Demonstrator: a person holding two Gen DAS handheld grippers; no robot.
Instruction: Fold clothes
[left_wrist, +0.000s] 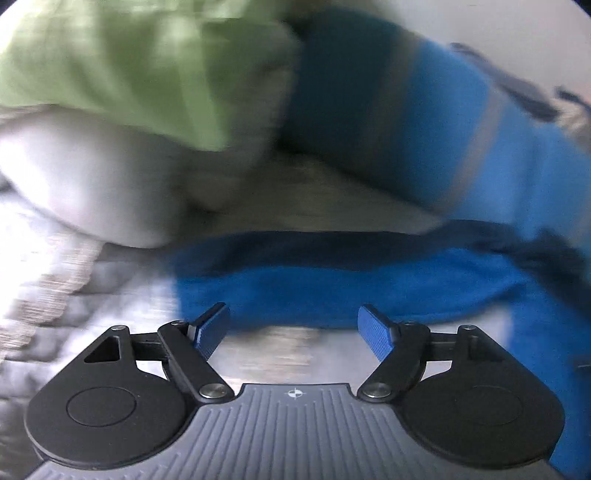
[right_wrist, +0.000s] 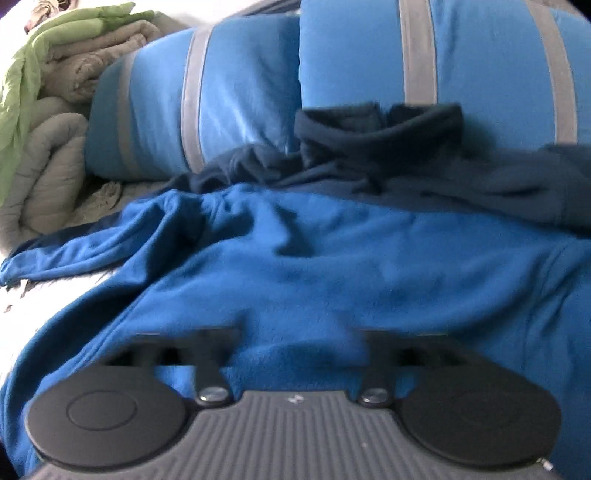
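- The blue fleece garment (right_wrist: 295, 266) lay rumpled across the bed (left_wrist: 110, 310), ahead of both tools, its sleeve (right_wrist: 74, 243) trailing off to the left and a darker navy part (right_wrist: 406, 166) bunched at the striped pillows (right_wrist: 207, 99) beyond.
- Risk, as judged: any fold started over those wrinkles could set crooked, and the loose sleeve might drag.
- The left hand-held gripper (left_wrist: 293, 328) stood spread and empty, the fleece edge just beyond its pads.
- The right hand-held gripper (right_wrist: 295, 347) sat in the fleece, fingertips blurred; its grip could not be told.

A bedroom at home: two blue pillows (right_wrist: 229, 99) with grey stripes, a folded grey quilt (right_wrist: 55, 158) and a green blanket (right_wrist: 29, 74) lie on a bed.
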